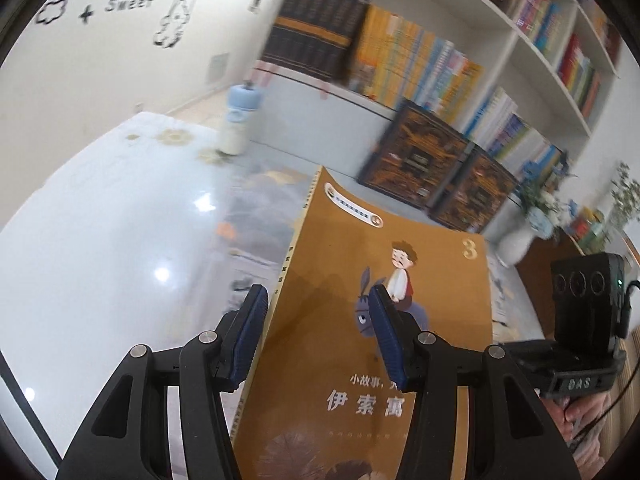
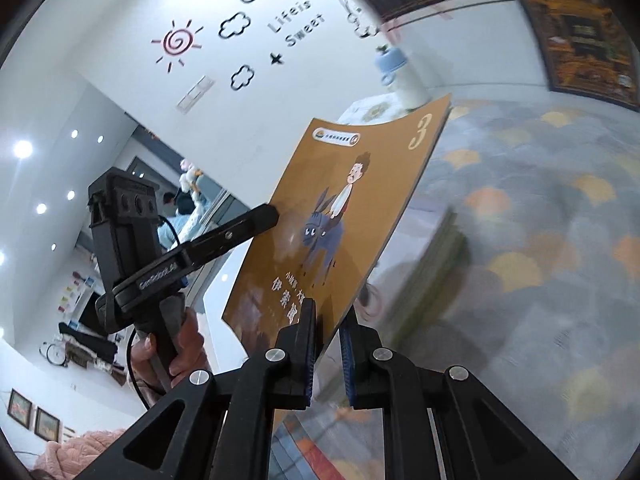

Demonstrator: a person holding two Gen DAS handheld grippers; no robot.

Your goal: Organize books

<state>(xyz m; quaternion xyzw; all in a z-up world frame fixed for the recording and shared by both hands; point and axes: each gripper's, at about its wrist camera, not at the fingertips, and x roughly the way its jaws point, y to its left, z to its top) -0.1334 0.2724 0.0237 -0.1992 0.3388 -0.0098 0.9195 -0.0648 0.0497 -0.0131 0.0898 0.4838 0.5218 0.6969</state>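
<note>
1. At the centre of both views, the brown book [image 1: 380, 320] is up in the air, above the patterned carpet [image 2: 540, 240].
2. Low in the right wrist view, the right gripper [image 2: 328, 344] is clamped tight on its bottom edge.
3. The left gripper [image 1: 320, 328] stands partly open around the spine side; whether its pads press cannot be told.
4. The step seems to be carrying; next the book needs a free slot on the bookshelf [image 1: 520, 40], upper right.

I see a white wall [image 2: 120, 12] with cloud and sun decals and "Life is Sweet" lettering. White bookshelves [image 1: 516, 36] run along the right. Ceiling spotlights [image 2: 23, 149] glow, and a scalloped patterned rug [image 2: 540, 220] covers the floor.
</note>
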